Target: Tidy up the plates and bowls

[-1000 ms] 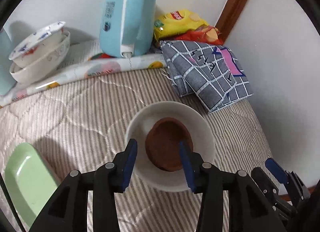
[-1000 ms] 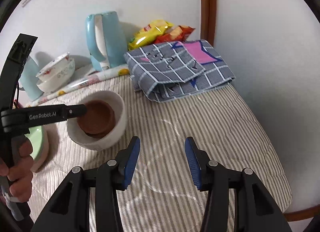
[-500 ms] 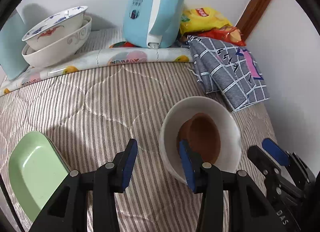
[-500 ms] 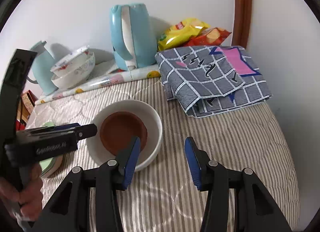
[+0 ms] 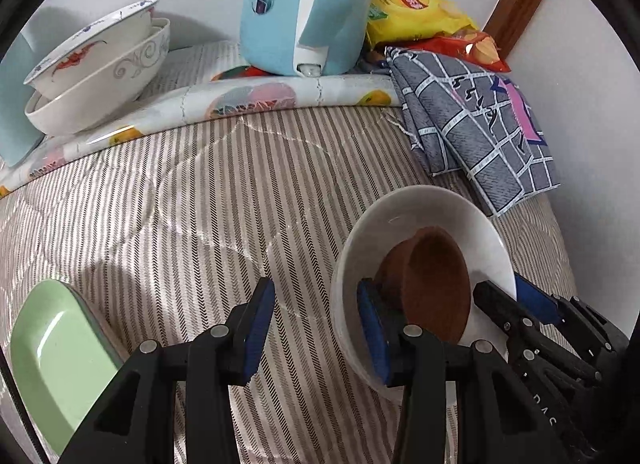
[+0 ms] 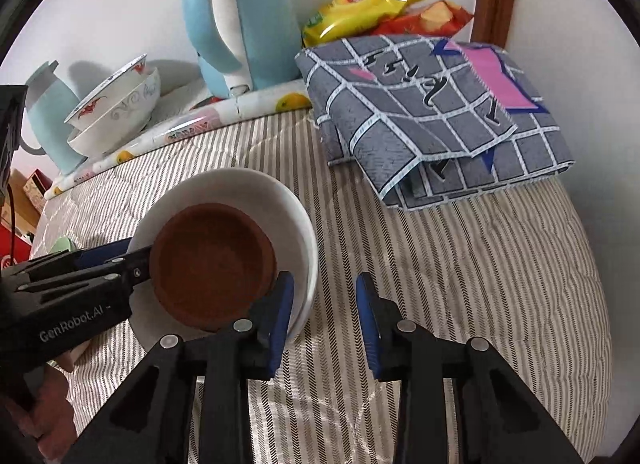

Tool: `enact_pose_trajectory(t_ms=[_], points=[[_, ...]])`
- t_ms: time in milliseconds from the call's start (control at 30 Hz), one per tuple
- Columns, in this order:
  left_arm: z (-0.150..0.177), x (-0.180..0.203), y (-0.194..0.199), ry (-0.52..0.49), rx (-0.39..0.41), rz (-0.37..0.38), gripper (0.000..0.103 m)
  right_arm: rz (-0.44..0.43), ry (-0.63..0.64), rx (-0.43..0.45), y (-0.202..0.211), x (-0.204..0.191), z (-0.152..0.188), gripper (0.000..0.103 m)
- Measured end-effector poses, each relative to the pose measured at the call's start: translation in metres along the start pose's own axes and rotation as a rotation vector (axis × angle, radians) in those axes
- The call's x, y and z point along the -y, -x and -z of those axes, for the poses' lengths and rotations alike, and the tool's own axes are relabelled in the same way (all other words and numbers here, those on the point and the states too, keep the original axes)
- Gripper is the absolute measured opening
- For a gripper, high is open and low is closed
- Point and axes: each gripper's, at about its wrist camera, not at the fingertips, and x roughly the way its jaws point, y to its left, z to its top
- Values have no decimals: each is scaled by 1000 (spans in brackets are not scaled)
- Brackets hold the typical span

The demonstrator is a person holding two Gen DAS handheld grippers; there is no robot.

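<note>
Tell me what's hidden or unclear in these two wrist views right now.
- Left wrist view: part of the green rectangular plate is cut off by the lens edge.
- Right wrist view: the left gripper blocks most of that plate.
- Both views: the brown clay bowl covers the white ceramic bowl's bottom.
- The right gripper is closing; its grip on the rim is unclear.

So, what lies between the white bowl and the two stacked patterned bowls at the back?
Only bare striped cloth and a fruit-printed mat's edge, in the left wrist view.
</note>
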Motion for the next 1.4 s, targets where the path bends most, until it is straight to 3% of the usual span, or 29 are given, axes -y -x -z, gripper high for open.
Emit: enact_pose_trajectory(t_ms=[367,1033,1267,1333,1400], points=[[-2,-5,-14,-2,-19,10,40,29,39,-48,-17,-7,-8,34],[1,-5,-14,-7,32,23,39,15,-1,16,-15,-1,-5,37],[3,0,-15,-17,21,60,18,4,-36,19,-15,0,-4,35],[4,4,-14,-24,26,60,11,7,-29,16,-14,-2,-4,30],[4,7,-13,-30,29,52,11,-2,-18,15,-14,-5,-5,21]])
